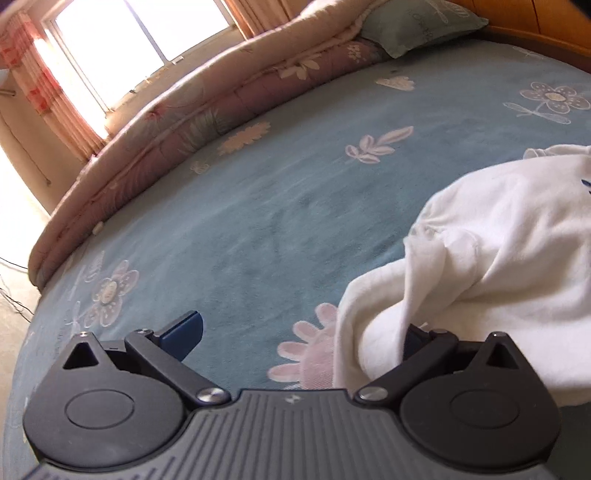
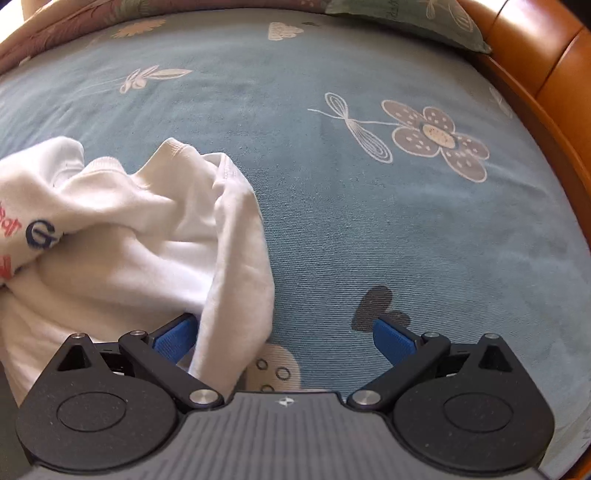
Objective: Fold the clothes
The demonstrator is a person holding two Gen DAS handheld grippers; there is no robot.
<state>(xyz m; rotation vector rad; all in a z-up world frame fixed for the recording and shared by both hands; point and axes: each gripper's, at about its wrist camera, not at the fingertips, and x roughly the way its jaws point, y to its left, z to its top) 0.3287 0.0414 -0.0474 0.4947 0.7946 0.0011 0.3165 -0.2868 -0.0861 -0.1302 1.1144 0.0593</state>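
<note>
while the white garment (image 1: 491, 243) lies crumpled on the blue flowered bedspread (image 1: 266, 206), the left gripper (image 1: 299, 339) sits low at its edge, jaws spread wide, one blue finger (image 1: 183, 332) clear over the cover and the other tucked under a cloth fold. over on the right wrist view, the right gripper (image 2: 284, 339) is wide too, a hanging fold of the same garment (image 2: 147, 229) draped just inside its left pad (image 2: 173, 338), nothing pinched. printed letters (image 2: 40, 232) show on the bunched cloth. a rolled quilt (image 1: 177, 122) lines the far side, a green pillow (image 1: 421, 26) sits near the wooden headboard (image 2: 535, 70).
</note>
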